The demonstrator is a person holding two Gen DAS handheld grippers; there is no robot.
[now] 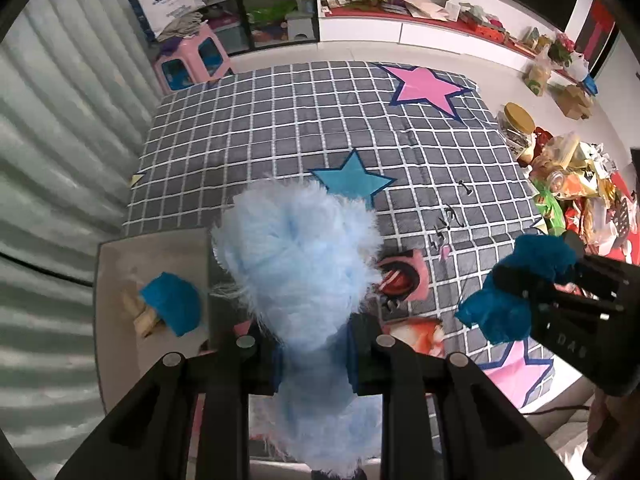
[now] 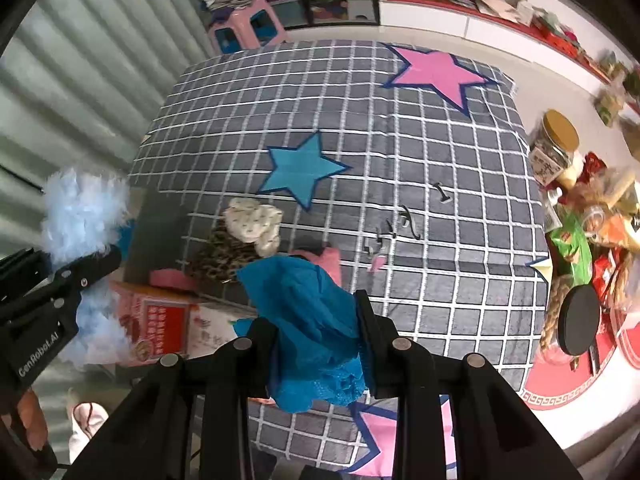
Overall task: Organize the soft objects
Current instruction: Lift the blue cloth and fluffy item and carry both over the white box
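My left gripper [image 1: 316, 344] is shut on a fluffy light-blue soft item [image 1: 300, 264], held above the near left edge of the checked bedspread [image 1: 304, 128]. It also shows at the left of the right wrist view [image 2: 82, 208]. My right gripper [image 2: 316, 328] is shut on a dark blue lacy cloth [image 2: 308, 320], held over the bedspread's near side; it shows at the right of the left wrist view [image 1: 516, 288]. A cream dotted soft item [image 2: 254, 222] and a leopard-print one [image 2: 224, 256] lie by a printed carton [image 2: 168, 320]. Another dark blue piece [image 1: 172, 304] lies in a grey box [image 1: 116, 264].
A pink stool [image 1: 192, 60] with folded cloth stands beyond the bed. Snack bags and jars [image 1: 568, 176] crowd the table at the right. A corrugated wall [image 1: 52, 160] runs along the left. Shelves [image 1: 440, 8] line the far wall.
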